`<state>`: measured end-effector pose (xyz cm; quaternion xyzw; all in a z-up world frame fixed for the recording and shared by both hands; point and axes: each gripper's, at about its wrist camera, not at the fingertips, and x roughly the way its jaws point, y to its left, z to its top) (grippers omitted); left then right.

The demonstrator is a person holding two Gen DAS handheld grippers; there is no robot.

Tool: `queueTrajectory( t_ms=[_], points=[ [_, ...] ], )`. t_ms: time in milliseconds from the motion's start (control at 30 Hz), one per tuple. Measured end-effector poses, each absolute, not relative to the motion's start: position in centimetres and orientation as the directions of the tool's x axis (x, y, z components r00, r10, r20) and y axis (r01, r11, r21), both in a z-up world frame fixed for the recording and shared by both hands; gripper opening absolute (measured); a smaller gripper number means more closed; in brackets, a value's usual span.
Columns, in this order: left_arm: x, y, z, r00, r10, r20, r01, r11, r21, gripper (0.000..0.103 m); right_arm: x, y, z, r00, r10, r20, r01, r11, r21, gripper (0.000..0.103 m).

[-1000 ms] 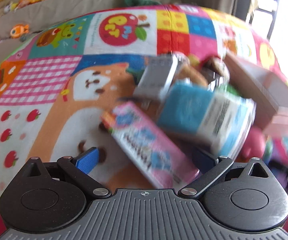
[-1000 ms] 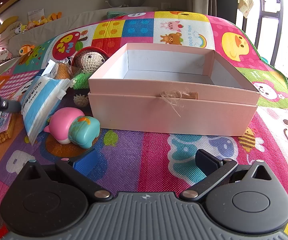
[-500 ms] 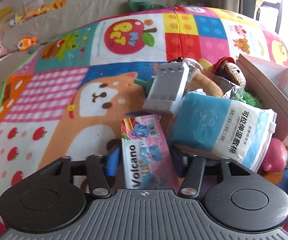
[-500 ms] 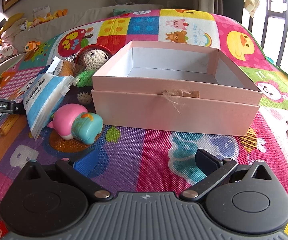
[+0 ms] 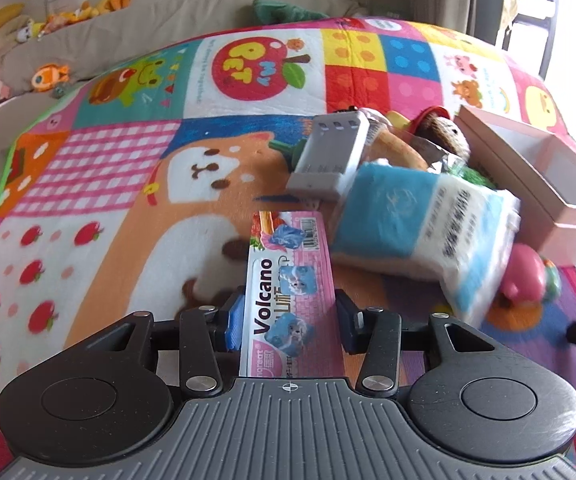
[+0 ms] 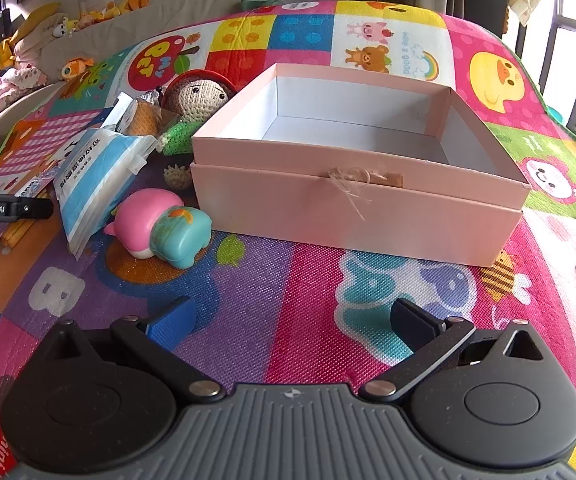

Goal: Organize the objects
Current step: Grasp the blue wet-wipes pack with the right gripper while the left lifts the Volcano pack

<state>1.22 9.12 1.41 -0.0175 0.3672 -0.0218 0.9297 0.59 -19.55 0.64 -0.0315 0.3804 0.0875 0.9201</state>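
Our left gripper is clenched on the pink snack packet; our right gripper is released above the mat, the pink box ahead.

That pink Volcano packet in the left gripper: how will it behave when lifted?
The Volcano packet is flat and glossy, so it may slip between the left gripper's pads. It is gripped near one end, so the far end probably droops. It looks thin, so likely light.
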Motion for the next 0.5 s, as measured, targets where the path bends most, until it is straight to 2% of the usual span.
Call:
queueTrajectory(
  t_ms=[67,133,267,333,433,500],
  points=[
    [-1.0,9.6,1.4,0.735,-0.085,-0.673,0.053,0.996,-0.068,0.049,0.5,-19.3,1.0,0.68,0.172,-0.713,-0.243,0.97,0.002,0.103],
    [-2.9,10.3,1.3,0.74,-0.108,-0.664,0.074,0.994,-0.079,0.049,0.0,-18.1,2.1,0.705,0.209,-0.678,-0.307,0.952,-0.026,0.103],
    [-4.3,11.1,1.3,0.745,-0.125,-0.655,0.076,0.992,-0.103,0.049,-1.4,-12.7,5.5,0.806,0.274,-0.525,-0.454,0.855,-0.25,0.103],
    [-4.4,11.1,1.3,0.746,-0.123,-0.654,0.076,0.992,-0.1,0.049,-1.1,-9.6,6.2,0.821,0.305,-0.483,-0.497,0.798,-0.341,0.103],
    [-4.4,11.2,1.3,0.745,-0.125,-0.655,0.08,0.992,-0.098,0.049,1.7,-5.2,6.2,0.78,0.338,-0.527,-0.57,0.731,-0.375,0.101],
    [-4.4,11.6,1.4,0.742,-0.144,-0.655,0.087,0.989,-0.119,0.049,3.8,-3.2,5.5,0.757,0.328,-0.565,-0.591,0.713,-0.378,0.095]
  ],
)
